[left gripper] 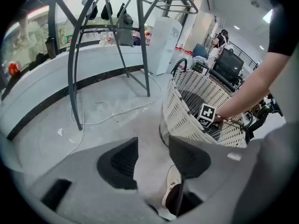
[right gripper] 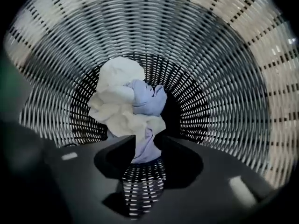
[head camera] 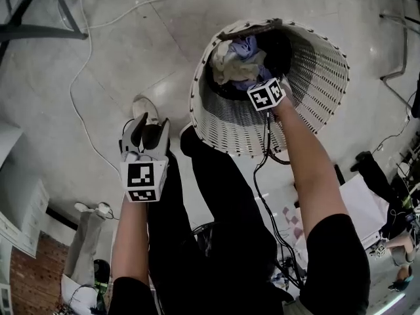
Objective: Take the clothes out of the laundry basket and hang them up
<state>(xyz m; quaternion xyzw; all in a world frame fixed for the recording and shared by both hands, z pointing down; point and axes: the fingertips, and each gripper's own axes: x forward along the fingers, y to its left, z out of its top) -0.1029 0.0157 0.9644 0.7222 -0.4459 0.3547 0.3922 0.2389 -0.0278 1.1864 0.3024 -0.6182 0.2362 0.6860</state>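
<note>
Head view: my right gripper (head camera: 268,94) is inside the laundry basket (head camera: 216,126), over the clothes (head camera: 236,61). Left gripper view: my left gripper (left gripper: 154,160) has its fingers apart and empty above the floor (left gripper: 112,106), so nothing steadies the basket. Right gripper view: my fingers are open above the lilac garment (right gripper: 148,97). I judge that closing here could snag the white garment (right gripper: 117,101) too.

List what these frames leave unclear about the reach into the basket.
Garment count: the clothes lie bunched in the laundry basket; the right gripper view shows only the heap's top.
Contact: the right gripper, jaws open, frames the clothes; depth unreadable.
Top of the rack: cut by the left gripper view's edge.
</note>
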